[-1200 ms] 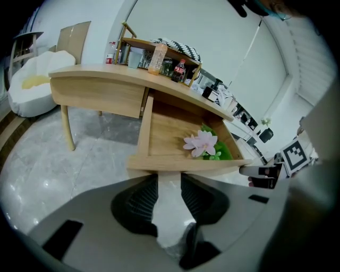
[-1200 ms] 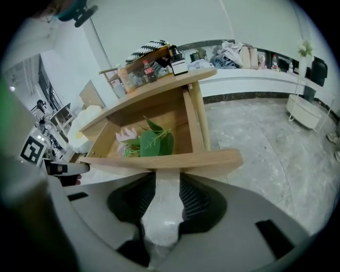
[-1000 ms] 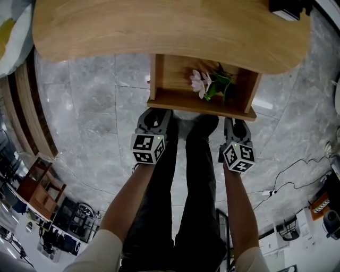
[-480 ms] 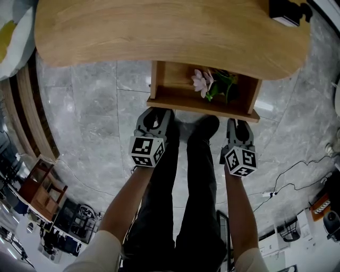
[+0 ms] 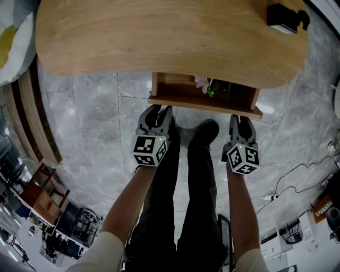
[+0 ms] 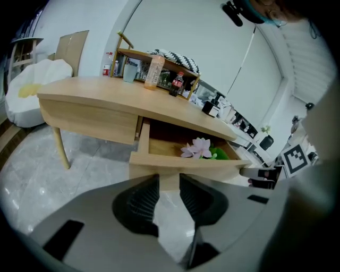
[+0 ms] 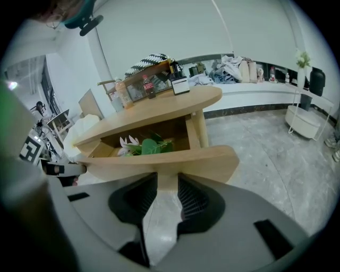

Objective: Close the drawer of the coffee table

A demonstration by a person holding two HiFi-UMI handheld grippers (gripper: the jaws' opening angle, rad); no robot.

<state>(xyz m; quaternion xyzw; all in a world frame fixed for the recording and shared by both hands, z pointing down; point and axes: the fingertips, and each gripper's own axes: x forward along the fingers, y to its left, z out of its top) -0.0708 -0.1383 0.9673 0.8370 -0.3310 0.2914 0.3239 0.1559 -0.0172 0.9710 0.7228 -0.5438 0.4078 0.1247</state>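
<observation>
The wooden coffee table (image 5: pixel 159 37) has its drawer (image 5: pixel 204 103) partly out, and only a narrow strip of the inside shows under the tabletop. A pink artificial flower with green leaves (image 5: pixel 204 84) lies in it. My left gripper (image 5: pixel 158 111) has its tips against the left part of the drawer front (image 6: pixel 180 162), jaws apart, nothing between them. My right gripper (image 5: pixel 240 120) is at the right part of the drawer front (image 7: pixel 159 158); its jaws are closing, with nothing clamped. The flower (image 6: pixel 197 149) shows over the front panel, and again in the right gripper view (image 7: pixel 139 144).
A small black object (image 5: pixel 286 16) sits on the tabletop's far right. Bottles and a cup (image 6: pixel 154 71) stand on a shelf behind the table. The person's legs and shoe (image 5: pixel 204 130) are between the grippers. Cables (image 5: pixel 297 175) lie on the marble floor at right. A table leg (image 6: pixel 61 150) stands left.
The drawer has slid further in under the tabletop, hiding most of the flower. Both grippers have moved forward with the drawer front.
</observation>
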